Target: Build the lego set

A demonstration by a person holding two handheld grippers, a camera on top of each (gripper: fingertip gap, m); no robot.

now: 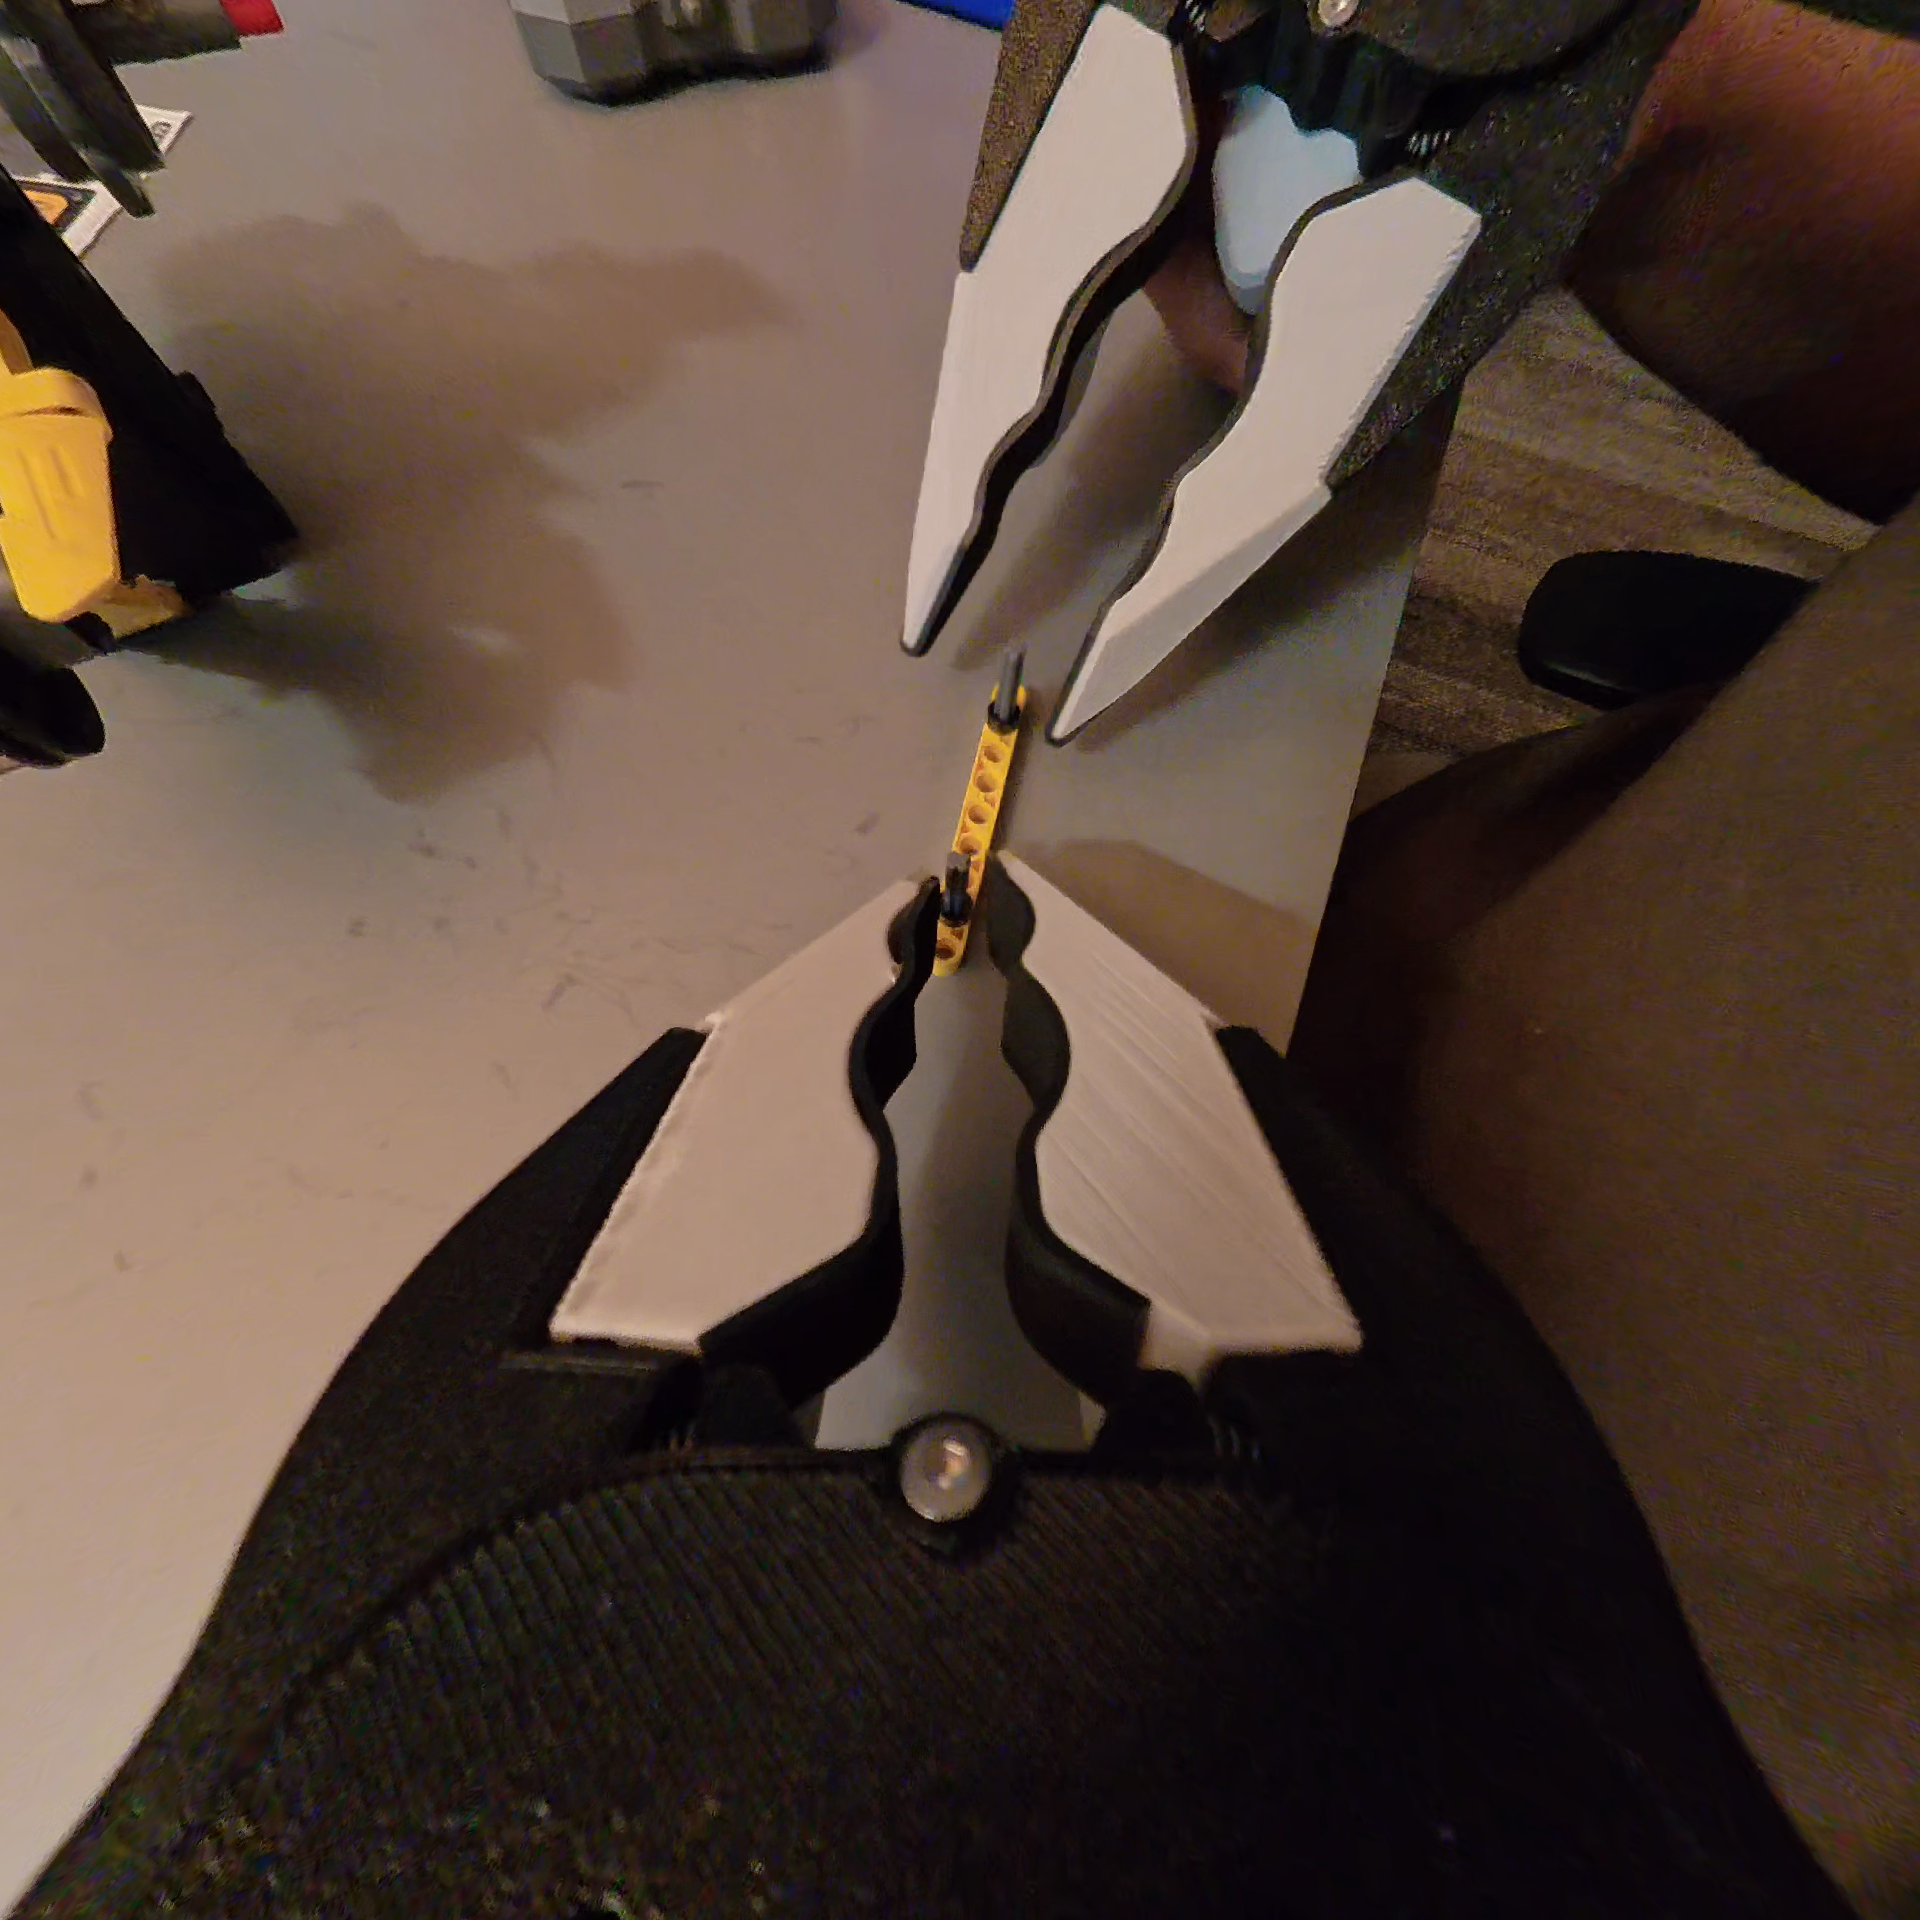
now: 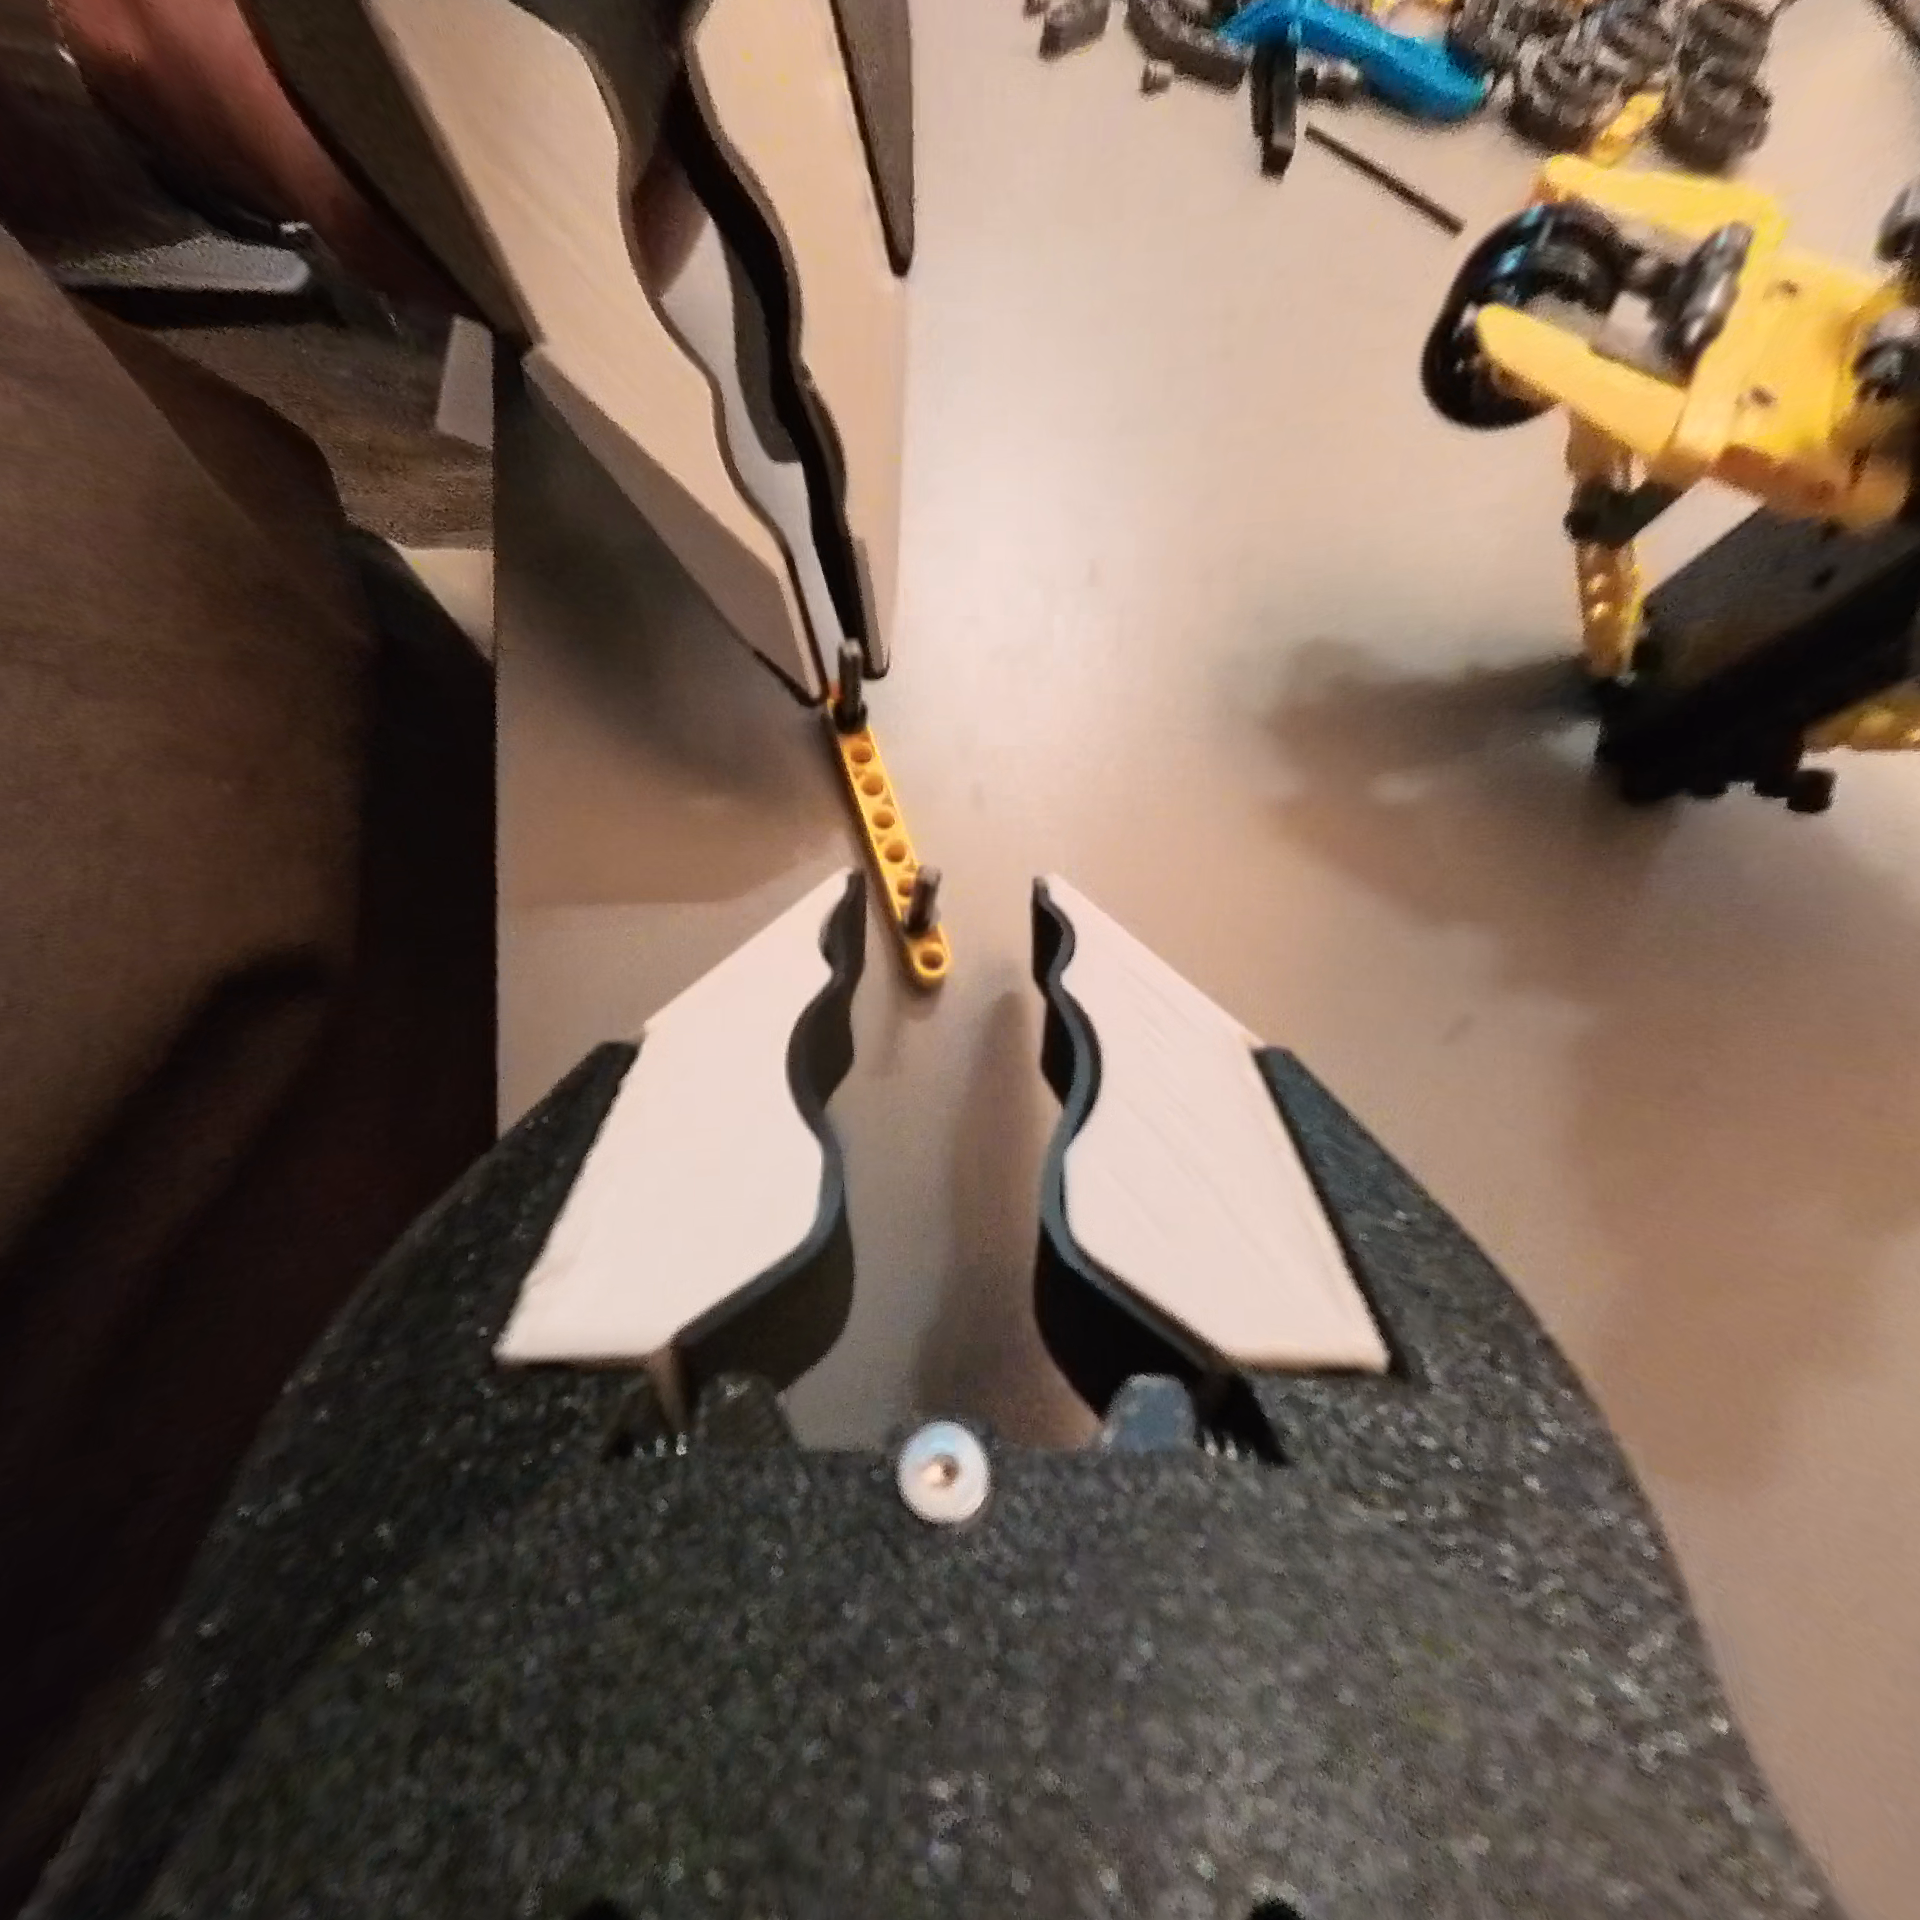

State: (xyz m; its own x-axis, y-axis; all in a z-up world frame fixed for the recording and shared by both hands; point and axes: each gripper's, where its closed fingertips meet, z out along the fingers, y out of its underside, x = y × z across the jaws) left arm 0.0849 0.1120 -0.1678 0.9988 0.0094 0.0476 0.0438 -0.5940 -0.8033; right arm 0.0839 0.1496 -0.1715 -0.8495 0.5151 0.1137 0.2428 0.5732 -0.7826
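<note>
Table: a smooth grey tabletop (image 1: 436, 935), faintly scuffed, its straight edge on the right in the left wrist view.
Floor: grey-brown carpet (image 1: 1538, 436) beyond that edge.
Seating: a black armrest (image 1: 1652, 623) beside the table.
Light: warm, dim, casting soft shadows.

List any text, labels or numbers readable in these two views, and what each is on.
White sheet, far left of the table: black printed pattern, cut off, unreadable.
Orange and black label beside it: too blurred to read.
Beam, yellow model: no writing visible.

Bare table (image 2: 1195, 644) between tools — yellow model (image 2: 1704, 436) rightward.
</note>
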